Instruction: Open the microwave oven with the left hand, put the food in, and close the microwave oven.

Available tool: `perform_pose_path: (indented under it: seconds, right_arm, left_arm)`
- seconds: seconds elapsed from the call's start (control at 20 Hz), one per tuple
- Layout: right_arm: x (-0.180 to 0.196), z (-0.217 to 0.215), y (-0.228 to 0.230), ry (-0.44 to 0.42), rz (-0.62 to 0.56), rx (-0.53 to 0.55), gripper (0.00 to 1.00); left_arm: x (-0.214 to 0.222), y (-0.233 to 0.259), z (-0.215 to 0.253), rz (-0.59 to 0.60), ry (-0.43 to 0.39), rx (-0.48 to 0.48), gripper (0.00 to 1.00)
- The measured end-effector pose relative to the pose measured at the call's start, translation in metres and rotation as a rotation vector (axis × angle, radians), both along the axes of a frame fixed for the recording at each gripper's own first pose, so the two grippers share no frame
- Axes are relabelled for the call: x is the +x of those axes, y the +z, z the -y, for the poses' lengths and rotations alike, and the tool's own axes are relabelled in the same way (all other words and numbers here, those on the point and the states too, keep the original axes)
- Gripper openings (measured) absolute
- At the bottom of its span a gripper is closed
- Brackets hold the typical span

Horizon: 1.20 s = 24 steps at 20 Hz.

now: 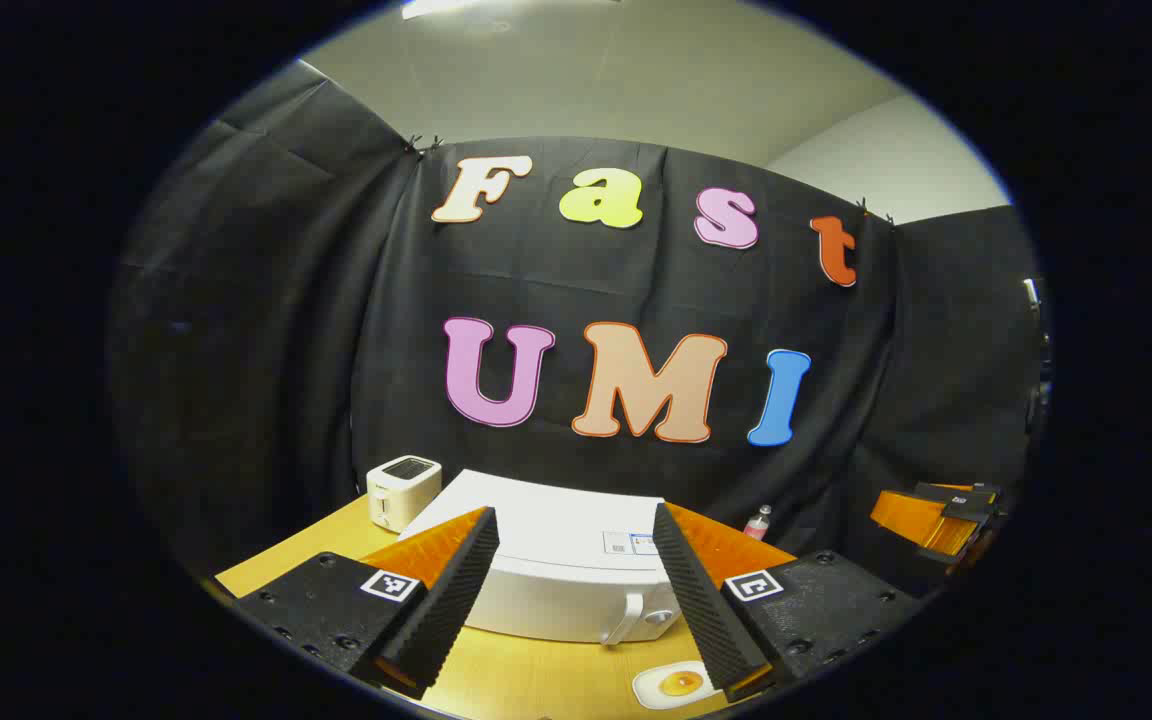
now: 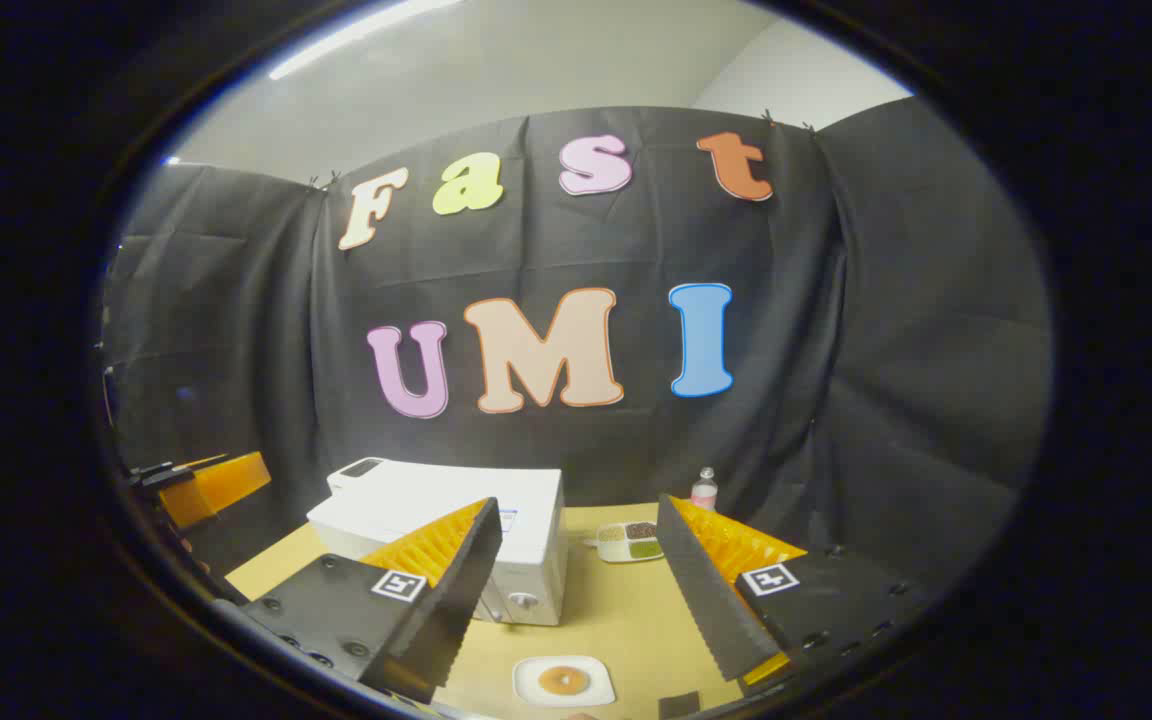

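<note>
With the boxy white microwave oven shut, both the left gripper and right gripper gape empty; next the left must reach ahead for its curved white door handle.

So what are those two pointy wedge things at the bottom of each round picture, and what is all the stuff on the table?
Those wedges are the two fingers of a hand-held gripper. A person holds one gripper in each hand, and a small camera rides on each, looking forward between its fingers. One picture comes from the left gripper, the other from the right gripper. Both are open and hold nothing. On the light wooden table stands a white box-shaped microwave oven, its door shut. In front lies a small white plate of food. Behind are a little white toaster, a small clear bottle and a white tray of grains.
</note>
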State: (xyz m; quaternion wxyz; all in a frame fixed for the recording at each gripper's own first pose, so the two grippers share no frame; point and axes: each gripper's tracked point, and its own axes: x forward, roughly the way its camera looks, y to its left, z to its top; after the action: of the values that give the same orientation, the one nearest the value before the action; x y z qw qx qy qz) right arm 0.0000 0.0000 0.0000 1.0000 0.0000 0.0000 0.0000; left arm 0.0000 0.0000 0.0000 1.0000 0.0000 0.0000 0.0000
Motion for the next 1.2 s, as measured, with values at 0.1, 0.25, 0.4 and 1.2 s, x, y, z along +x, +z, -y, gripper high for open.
perform_pose_path:
  seconds: [0.1,0.25,0.4,1.2]
  right_arm:
    - [0.002,0.002,0.001,0.005,0.001,0.011,0.92]
    - [0.004,0.007,0.004,0.009,0.008,0.007,0.92]
    - [0.005,0.013,0.002,0.004,0.007,0.006,0.92]
    - [0.0,0.02,-0.005,-0.023,0.003,0.004,0.92]
  left_arm:
    - [0.002,-0.002,0.004,-0.002,0.001,-0.006,0.95]
    - [0.002,-0.004,0.008,-0.008,0.002,-0.002,0.95]
    - [0.002,-0.01,0.006,-0.017,0.018,0.016,0.95]
    - [0.002,-0.065,0.028,-0.148,-0.076,0.039,0.92]
